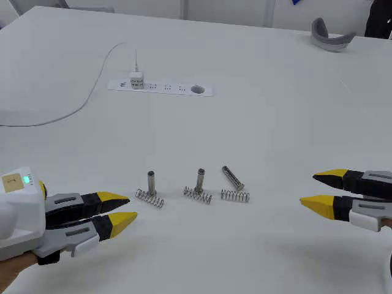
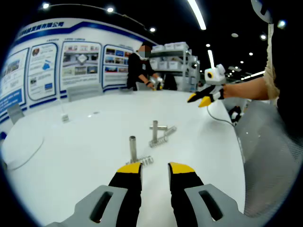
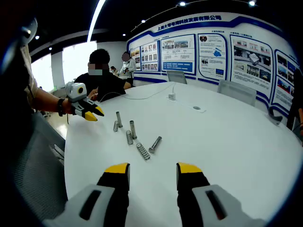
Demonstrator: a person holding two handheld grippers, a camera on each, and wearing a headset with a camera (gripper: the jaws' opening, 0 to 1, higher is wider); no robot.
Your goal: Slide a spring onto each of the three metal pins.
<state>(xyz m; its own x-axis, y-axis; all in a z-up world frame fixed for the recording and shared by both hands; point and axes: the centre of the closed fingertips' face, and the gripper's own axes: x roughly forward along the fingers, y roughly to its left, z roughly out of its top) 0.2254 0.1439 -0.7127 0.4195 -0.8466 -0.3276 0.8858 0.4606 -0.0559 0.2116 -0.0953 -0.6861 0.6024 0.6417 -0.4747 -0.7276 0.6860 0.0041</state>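
Left claw (image 1: 131, 207) parted, empty, right claw (image 1: 307, 188) likewise, pins (image 1: 199, 177) and springs (image 1: 197, 195) lying between

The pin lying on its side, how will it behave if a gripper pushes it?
The lying pin is a smooth round metal rod, so it would probably roll on the white table; its wider head may make it curve. It looks stiff and likely heavy for its size.
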